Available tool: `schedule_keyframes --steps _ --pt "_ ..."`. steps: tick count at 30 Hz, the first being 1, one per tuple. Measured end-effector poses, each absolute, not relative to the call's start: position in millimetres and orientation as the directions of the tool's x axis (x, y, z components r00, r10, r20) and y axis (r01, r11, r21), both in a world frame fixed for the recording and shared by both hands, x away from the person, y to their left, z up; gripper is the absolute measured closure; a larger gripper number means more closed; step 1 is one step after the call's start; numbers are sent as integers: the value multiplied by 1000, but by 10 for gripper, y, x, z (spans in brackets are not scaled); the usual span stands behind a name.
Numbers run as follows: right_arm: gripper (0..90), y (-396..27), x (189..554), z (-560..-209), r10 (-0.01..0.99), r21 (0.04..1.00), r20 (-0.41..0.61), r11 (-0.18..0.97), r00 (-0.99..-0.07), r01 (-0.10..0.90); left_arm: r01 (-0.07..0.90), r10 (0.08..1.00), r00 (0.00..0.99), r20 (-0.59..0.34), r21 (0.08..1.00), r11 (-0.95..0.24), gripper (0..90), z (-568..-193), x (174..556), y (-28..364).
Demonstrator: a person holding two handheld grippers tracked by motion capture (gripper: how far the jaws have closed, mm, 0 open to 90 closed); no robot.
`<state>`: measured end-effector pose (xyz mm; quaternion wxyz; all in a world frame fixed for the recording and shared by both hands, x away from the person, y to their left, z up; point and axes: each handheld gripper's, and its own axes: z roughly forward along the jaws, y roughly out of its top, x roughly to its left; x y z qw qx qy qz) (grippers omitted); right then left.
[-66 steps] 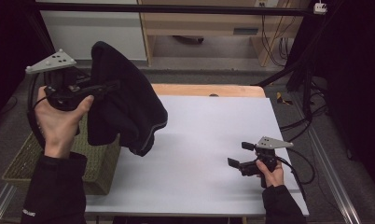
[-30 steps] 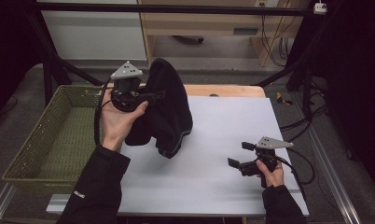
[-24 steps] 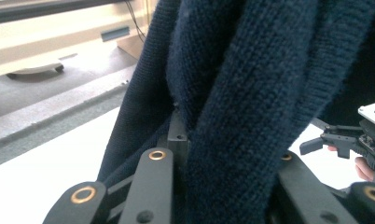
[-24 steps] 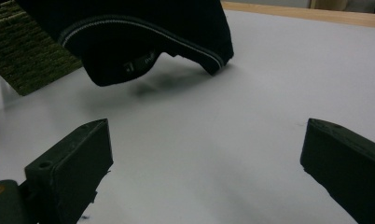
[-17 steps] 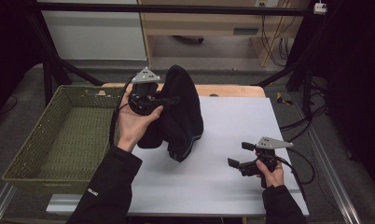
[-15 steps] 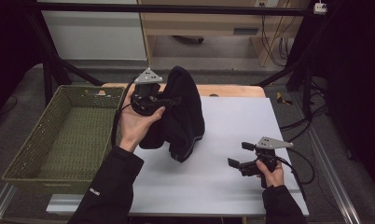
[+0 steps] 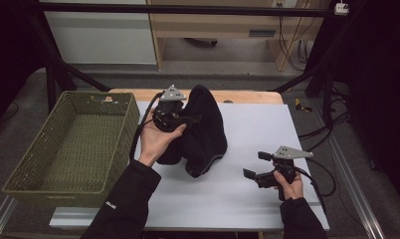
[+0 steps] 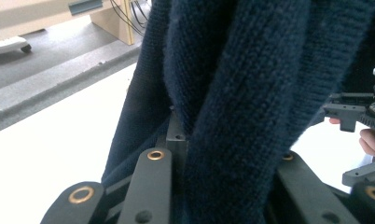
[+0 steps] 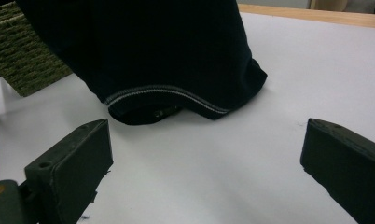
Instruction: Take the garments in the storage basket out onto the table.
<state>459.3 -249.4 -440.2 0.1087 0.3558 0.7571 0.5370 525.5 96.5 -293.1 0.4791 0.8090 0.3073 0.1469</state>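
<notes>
Hanging from the left gripper [image 7: 188, 119], the dark knit garment [image 7: 204, 130] droops over the left-centre of the white table [image 7: 267, 209], its lower hem touching the surface. In the left gripper view the jaws pinch a thick bunched fold of the garment [image 8: 232, 93]; the knit fills the gap between them.

The garment is dark navy with a coarse ribbed weave. Seen in the right gripper view, its hem [image 9: 176, 95] carries a thin pale stripe and curls up slightly off the table.

The right gripper [image 7: 255, 167] rests low at the front right of the table, well apart from the garment. Its jaws are spread wide with nothing between them, pointing toward the hem.

A green woven basket [image 7: 108, 97] stands just beside the table's left edge, near the left hand [image 7: 155, 142]. Bare table surface extends to the right of the garment and behind the right gripper, up to the wooden strip [image 7: 248, 97] along the far edge.
</notes>
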Motion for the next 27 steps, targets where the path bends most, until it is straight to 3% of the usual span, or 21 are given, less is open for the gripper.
schedule_keyframes --steps 27 --pt "26 -2491 4592 -4406 658 889 216 174 -721 424 394 642 764 -55 829 -397 654 -3708 5411 933"
